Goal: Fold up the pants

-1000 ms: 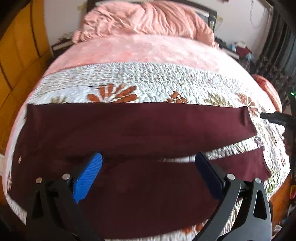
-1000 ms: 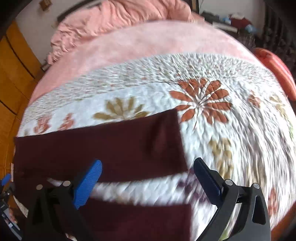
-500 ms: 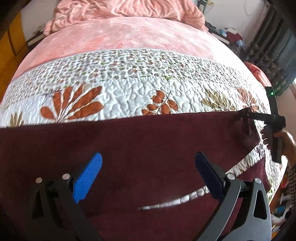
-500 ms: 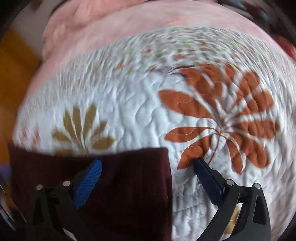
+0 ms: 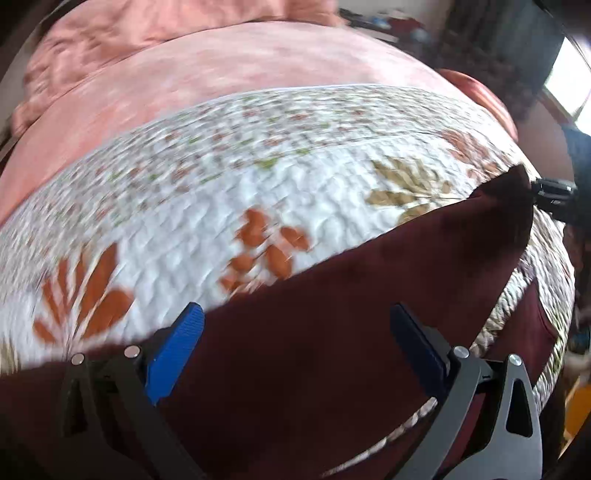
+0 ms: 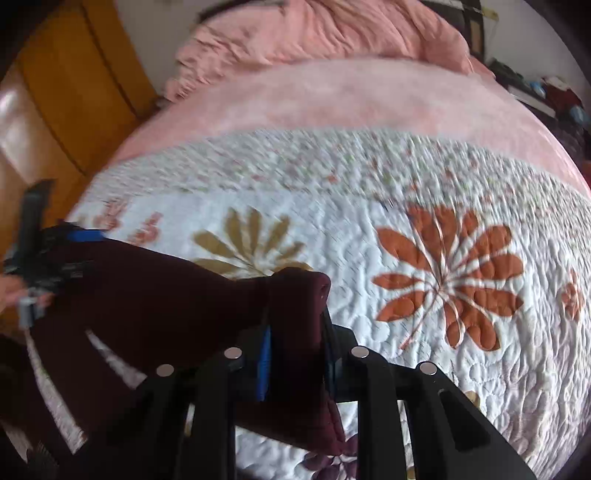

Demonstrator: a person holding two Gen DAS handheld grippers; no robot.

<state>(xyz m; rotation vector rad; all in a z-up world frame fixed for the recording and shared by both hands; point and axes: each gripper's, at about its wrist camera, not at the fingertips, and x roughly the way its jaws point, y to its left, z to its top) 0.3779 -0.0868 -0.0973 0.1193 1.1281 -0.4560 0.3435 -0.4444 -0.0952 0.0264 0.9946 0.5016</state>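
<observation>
Dark maroon pants [image 5: 332, 332] lie spread on a floral quilt. My left gripper [image 5: 295, 343] is open, its blue pads low over the upper leg near the waist end. My right gripper [image 6: 295, 332] is shut on the hem of the far pant leg [image 6: 299, 295] and holds it bunched and lifted off the quilt. In the left wrist view the right gripper [image 5: 550, 192] shows at the far right, at the raised leg end. In the right wrist view the left gripper [image 6: 55, 251] shows at the far left, over the pants [image 6: 147, 288].
The white quilt [image 6: 406, 206] with orange and tan flowers covers the bed. A pink blanket [image 6: 332, 96] and a bunched pink cover [image 6: 314, 33] lie beyond it. A yellow wooden cabinet [image 6: 74, 85] stands to the left, clutter at the right.
My right gripper closed on the far leg's hem and lifted it. My left gripper moved down and forward, closer to the pants, and stays open.
</observation>
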